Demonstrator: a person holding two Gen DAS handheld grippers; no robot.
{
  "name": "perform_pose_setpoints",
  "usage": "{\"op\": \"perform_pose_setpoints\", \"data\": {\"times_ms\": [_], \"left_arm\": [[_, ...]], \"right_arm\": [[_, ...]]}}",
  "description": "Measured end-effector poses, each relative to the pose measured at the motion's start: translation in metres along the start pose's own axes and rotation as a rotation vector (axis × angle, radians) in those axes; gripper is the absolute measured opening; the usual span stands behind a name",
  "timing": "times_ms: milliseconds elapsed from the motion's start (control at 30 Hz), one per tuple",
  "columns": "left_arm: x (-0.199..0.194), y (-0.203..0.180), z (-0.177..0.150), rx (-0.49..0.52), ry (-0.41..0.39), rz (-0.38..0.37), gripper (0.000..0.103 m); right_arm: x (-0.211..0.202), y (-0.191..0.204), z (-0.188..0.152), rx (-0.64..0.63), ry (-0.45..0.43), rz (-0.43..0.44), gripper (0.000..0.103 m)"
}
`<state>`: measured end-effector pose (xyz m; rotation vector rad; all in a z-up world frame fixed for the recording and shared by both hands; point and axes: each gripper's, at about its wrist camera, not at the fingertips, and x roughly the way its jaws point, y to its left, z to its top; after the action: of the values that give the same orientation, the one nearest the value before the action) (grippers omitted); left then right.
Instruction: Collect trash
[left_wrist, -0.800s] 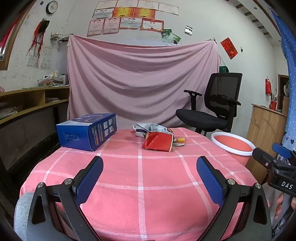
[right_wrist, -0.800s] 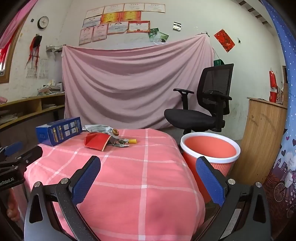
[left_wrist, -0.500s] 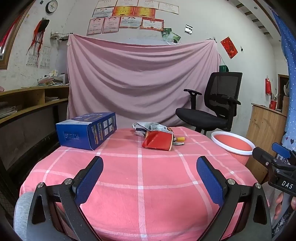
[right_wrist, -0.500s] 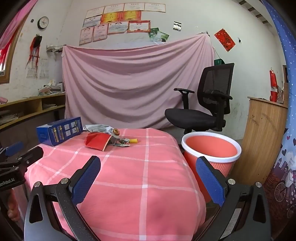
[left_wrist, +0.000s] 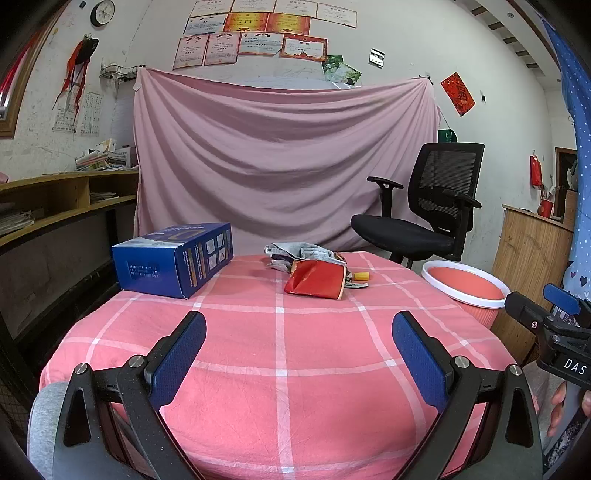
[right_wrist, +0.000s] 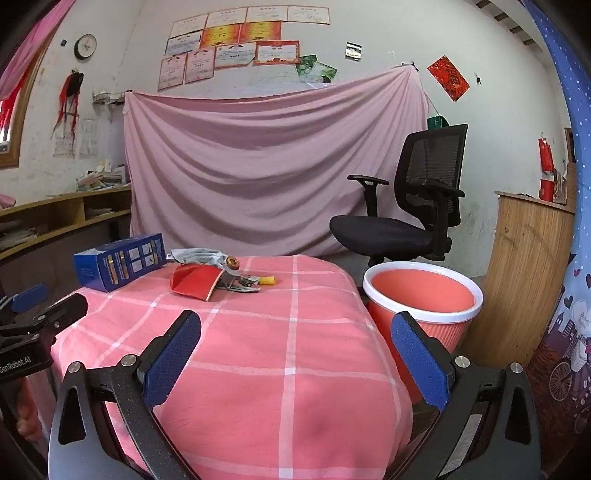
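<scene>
A pile of trash lies at the far side of the pink checked table (left_wrist: 280, 369): a red wrapper (left_wrist: 316, 282), grey crumpled packaging (left_wrist: 306, 253) and a small yellow piece (left_wrist: 361, 276). The pile also shows in the right wrist view, with the red wrapper (right_wrist: 194, 282) and the yellow piece (right_wrist: 267, 281). A pink bin with a white rim (right_wrist: 423, 299) stands on the floor right of the table; it also shows in the left wrist view (left_wrist: 467, 286). My left gripper (left_wrist: 297, 349) is open and empty over the near table. My right gripper (right_wrist: 293, 349) is open and empty over the table's right part.
A blue box (left_wrist: 173, 264) stands at the table's far left. A black office chair (left_wrist: 424, 221) is behind the table, before a pink sheet. A wooden cabinet (right_wrist: 528, 280) stands right of the bin. Wooden shelves (left_wrist: 55, 206) run along the left wall.
Both views have shifted only slightly. Both grippers stay open and empty. The trash and the bin have not moved.
</scene>
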<state>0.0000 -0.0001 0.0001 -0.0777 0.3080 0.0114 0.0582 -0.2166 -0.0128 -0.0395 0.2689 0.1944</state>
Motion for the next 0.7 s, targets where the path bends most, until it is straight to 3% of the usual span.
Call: {"op": "perform_pose_setpoints", "data": {"times_ms": [700], "left_arm": [[0.0023, 0.0020, -0.0018, -0.002, 0.001, 0.001, 0.099]], "right_arm": [[-0.0002, -0.0002, 0.0004, 0.003, -0.001, 0.001, 0.103]]}}
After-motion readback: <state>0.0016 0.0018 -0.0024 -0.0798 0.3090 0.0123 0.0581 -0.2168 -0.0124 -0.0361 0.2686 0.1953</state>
